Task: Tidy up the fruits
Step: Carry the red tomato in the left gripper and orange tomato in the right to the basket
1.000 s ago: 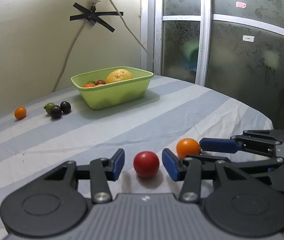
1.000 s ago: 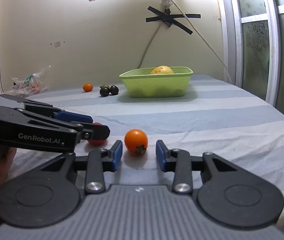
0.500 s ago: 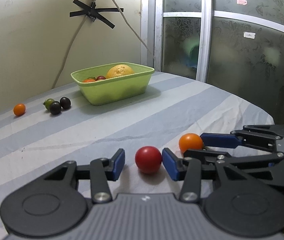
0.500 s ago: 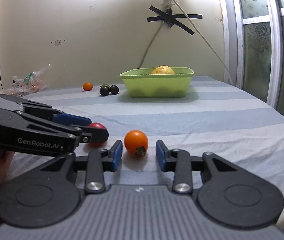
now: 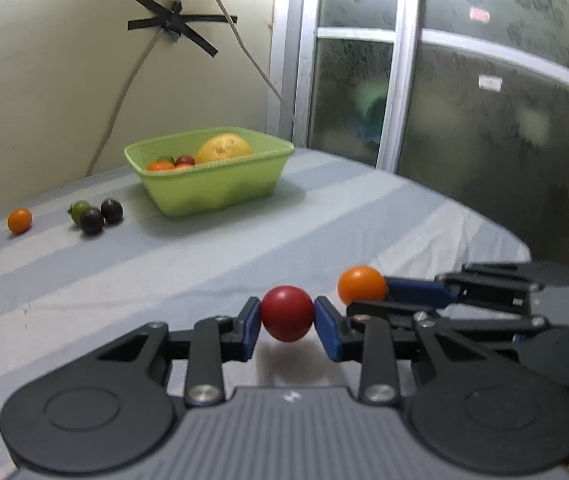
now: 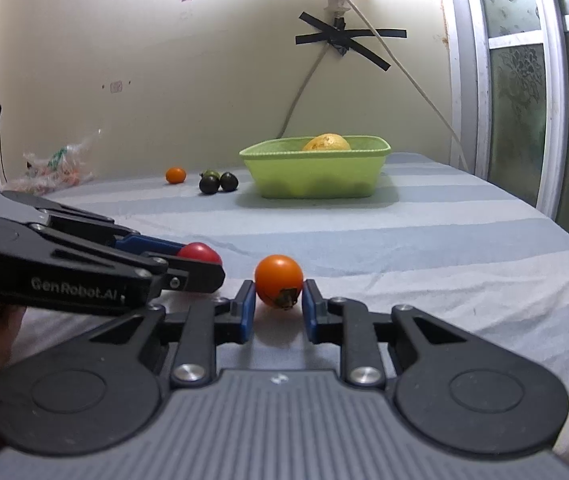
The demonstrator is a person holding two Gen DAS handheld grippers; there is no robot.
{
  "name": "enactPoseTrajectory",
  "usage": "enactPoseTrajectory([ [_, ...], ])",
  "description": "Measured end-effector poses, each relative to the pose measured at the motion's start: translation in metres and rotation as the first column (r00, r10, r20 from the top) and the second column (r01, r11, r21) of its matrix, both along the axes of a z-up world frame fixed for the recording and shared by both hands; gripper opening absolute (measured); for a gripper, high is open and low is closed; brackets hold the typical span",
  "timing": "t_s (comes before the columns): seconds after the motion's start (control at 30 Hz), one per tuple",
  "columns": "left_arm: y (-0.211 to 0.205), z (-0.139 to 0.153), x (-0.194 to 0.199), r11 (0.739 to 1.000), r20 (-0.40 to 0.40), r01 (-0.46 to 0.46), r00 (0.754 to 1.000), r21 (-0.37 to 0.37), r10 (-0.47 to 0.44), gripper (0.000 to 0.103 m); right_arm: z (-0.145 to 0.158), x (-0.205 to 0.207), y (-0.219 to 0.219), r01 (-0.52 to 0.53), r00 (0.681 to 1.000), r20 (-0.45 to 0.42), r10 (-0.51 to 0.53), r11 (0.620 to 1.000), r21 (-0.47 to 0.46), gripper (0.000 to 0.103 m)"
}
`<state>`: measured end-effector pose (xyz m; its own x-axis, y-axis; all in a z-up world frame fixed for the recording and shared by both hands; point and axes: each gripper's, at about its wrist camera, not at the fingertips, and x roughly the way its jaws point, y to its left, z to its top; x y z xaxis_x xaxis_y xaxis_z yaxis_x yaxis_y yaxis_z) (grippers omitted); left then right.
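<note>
At the bottom centre of each view, the left gripper (image 5: 287, 320) has just closed its blue fingers (image 5: 249, 326) on a smooth round red tomato (image 5: 287, 313), and the right gripper (image 6: 275, 304) on a glossy orange tomato (image 6: 279, 280) with a dried calyx. Open striped bench (image 5: 204, 268) stretches ahead; its edge curves away right. Only the left view shows small fruits inside the light green plastic basket (image 5: 212, 184) in the upper middle.

Even indoor light, soft shadows, glare at top wall, fisheye-bent edges, slight blur.
</note>
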<state>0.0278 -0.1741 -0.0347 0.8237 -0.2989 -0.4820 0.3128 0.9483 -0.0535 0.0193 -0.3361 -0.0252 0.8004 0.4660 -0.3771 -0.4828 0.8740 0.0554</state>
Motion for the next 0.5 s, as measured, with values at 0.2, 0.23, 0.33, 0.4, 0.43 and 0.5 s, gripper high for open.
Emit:
enactPoseTrajectory([
  [0.2, 0.007, 0.031, 0.021, 0.999, 0.062, -0.009, 0.998, -0.031, 0.011, 0.03, 0.02, 0.024, 0.001, -0.02, 0.999, 0.032, 0.019, 0.999, 0.027, 0.027],
  [0.23, 0.009, 0.035, 0.027, 0.999, 0.07, -0.011, 0.997, -0.031, 0.013, 0.03, 0.024, 0.029, 0.001, -0.024, 0.999, 0.041, 0.023, 0.999, 0.031, 0.027],
  [0.33, 0.013, 0.049, 0.045, 0.999, 0.092, -0.026, 0.995, -0.032, 0.029, 0.03, 0.036, 0.048, 0.003, -0.03, 0.997, 0.072, 0.027, 0.999, 0.034, 0.027],
  [0.4, 0.016, 0.058, 0.06, 0.999, 0.104, -0.039, 0.994, -0.033, 0.042, 0.03, 0.044, 0.064, 0.004, -0.028, 0.996, 0.086, 0.025, 0.999, 0.038, 0.027],
  [0.43, 0.019, 0.062, 0.069, 0.998, 0.107, -0.047, 0.993, -0.035, 0.051, 0.03, 0.047, 0.073, 0.005, -0.025, 0.996, 0.09, 0.021, 0.999, 0.043, 0.027],
  [0.5, 0.022, 0.067, 0.086, 0.997, 0.109, -0.06, 0.992, -0.044, 0.065, 0.03, 0.054, 0.092, 0.006, -0.017, 0.996, 0.092, 0.012, 0.998, 0.054, 0.027],
])
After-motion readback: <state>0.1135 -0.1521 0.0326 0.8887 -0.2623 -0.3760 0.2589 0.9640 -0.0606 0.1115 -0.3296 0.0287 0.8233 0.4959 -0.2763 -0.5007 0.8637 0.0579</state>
